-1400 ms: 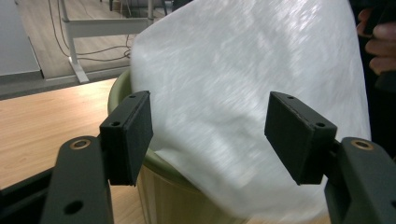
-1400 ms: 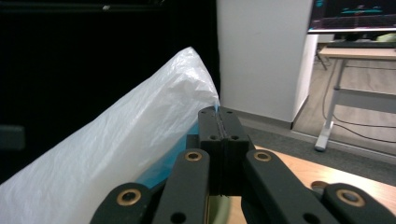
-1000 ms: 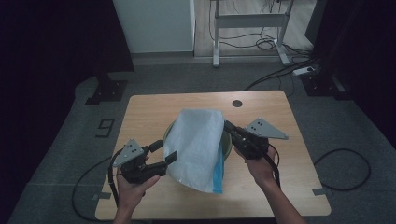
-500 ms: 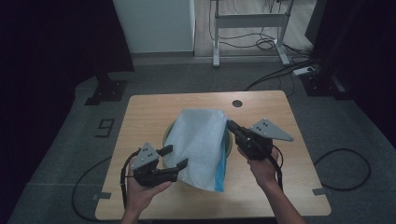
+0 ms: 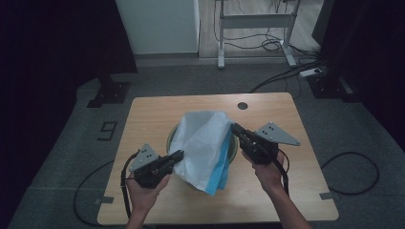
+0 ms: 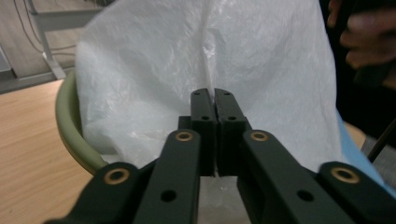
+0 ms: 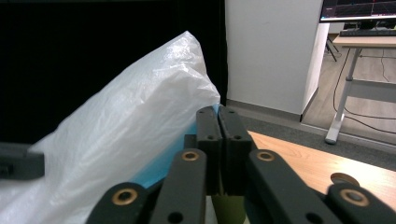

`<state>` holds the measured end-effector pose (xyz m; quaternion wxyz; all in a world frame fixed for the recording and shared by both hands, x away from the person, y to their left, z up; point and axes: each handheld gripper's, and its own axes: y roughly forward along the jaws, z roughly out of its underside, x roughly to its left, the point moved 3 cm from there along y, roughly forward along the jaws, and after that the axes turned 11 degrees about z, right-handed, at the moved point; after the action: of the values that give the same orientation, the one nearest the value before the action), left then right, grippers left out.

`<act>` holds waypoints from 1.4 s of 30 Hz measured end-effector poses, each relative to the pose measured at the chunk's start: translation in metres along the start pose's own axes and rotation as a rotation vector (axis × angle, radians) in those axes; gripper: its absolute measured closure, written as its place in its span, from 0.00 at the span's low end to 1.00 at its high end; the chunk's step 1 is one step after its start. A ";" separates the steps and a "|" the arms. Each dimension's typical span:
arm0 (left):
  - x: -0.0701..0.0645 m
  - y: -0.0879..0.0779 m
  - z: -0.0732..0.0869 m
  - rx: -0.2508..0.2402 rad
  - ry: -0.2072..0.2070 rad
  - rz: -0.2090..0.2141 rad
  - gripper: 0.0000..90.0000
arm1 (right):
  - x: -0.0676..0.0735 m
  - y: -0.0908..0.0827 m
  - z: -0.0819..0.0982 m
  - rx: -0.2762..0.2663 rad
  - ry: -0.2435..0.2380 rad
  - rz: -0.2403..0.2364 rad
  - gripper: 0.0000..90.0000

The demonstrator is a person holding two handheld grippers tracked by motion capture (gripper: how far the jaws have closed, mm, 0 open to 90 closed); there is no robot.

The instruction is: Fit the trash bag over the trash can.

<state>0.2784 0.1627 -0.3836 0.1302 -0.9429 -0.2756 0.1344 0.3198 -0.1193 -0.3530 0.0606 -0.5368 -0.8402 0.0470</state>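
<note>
left claw [image 5: 177, 155]: black, brass rivets | right claw [image 5: 235, 128]: black, grey triangular plate

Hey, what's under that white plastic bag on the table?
An olive-green bowl sits under the white plastic bag; its rim curves out on both sides. A light blue layer shows beneath the bag's near edge. The bowl's inside is covered.

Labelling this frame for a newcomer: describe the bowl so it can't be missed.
Start at the light wooden table in the high view; near its middle a white plastic bag with a blue layer is draped over something round. That is the bowl, an olive-green curved rim showing at the bag's left edge. It is the one round, rigid thing between the left gripper and right gripper.
</note>
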 end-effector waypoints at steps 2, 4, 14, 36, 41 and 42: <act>0.004 -0.005 -0.001 -0.050 -0.019 -0.008 1.00 | -0.001 -0.001 0.000 -0.009 0.005 -0.003 0.87; 0.008 -0.008 -0.001 -0.075 -0.034 -0.016 1.00 | -0.001 -0.003 0.001 -0.022 0.010 -0.006 0.76; 0.016 -0.013 0.001 -0.125 -0.085 -0.023 1.00 | -0.002 -0.032 0.019 -0.051 0.019 0.009 0.56; 0.021 -0.011 0.003 -0.127 -0.106 -0.031 1.00 | 0.002 -0.027 0.046 -0.008 0.098 -0.115 0.79; 0.022 -0.013 0.003 -0.135 -0.112 -0.035 1.00 | 0.003 -0.024 0.046 -0.008 0.120 -0.117 0.80; 0.022 -0.013 0.003 -0.137 -0.112 -0.036 1.00 | 0.002 -0.024 0.046 -0.007 0.119 -0.117 0.80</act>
<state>0.2892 0.1859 -0.3858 0.0523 -0.9355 -0.3078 0.1656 0.2904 -0.1280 -0.3954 0.1112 -0.4887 -0.8653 0.0087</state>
